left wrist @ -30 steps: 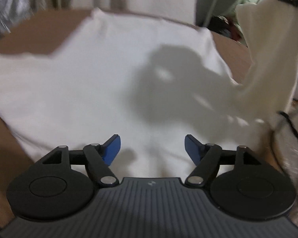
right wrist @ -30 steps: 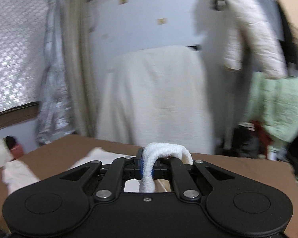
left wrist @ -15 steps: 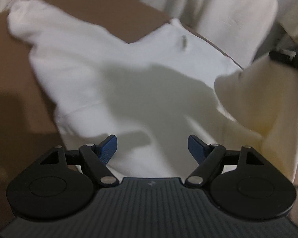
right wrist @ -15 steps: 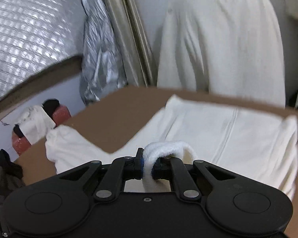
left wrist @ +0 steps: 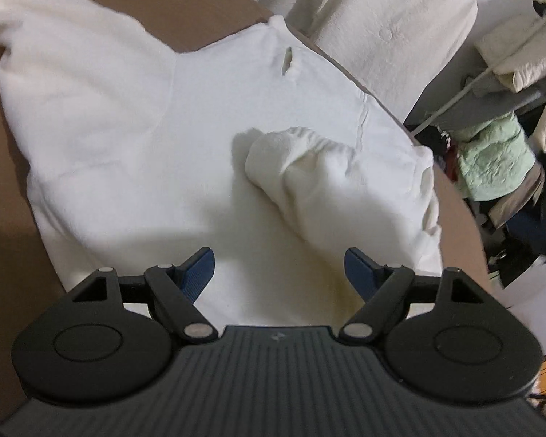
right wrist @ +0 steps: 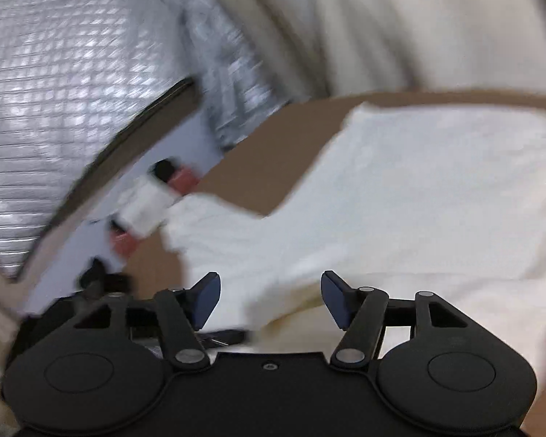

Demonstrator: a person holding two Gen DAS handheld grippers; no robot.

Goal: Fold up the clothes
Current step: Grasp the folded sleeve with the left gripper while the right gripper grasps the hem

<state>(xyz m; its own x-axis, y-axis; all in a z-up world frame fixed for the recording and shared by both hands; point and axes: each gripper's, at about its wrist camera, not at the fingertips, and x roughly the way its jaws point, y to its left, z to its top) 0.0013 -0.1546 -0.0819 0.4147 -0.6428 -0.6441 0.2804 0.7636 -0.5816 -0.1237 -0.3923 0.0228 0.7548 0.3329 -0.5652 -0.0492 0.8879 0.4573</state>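
A white, soft, fleecy long-sleeved garment (left wrist: 134, 134) lies spread on the flat brown surface (left wrist: 3, 240), filling the middle of the left wrist view. One sleeve (left wrist: 302, 171) is laid back across the body of the garment at centre right, its rounded cuff end puffed up and casting a soft shadow to its left. The other sleeve (left wrist: 54, 25) stretches toward the upper left corner of the frame. A small slit (left wrist: 288, 59) shows near the top centre of the cloth, and a faint seam runs down the fabric at the right.

The left tool (left wrist: 279, 273) sits at the bottom of its frame, black linkage arms and ribbed grey housing, its blue ridged pads (left wrist: 200, 271) spread wide apart with nothing between them, above the near edge of the garment. The right tool (right wrist: 271, 300), at the bottom of its own blurred view, also has its blue pads (right wrist: 207, 300) well apart and empty, over the garment (right wrist: 418, 200) that fills the right half of that frame.

Beyond the surface, a cream cloth drape (left wrist: 382, 18) hangs at the upper centre, and a pale green quilted item (left wrist: 495, 156) sits among piled things at the right. In the right wrist view a silvery quilted foil sheet (right wrist: 62, 73) covers the upper left. No writing can be read anywhere.
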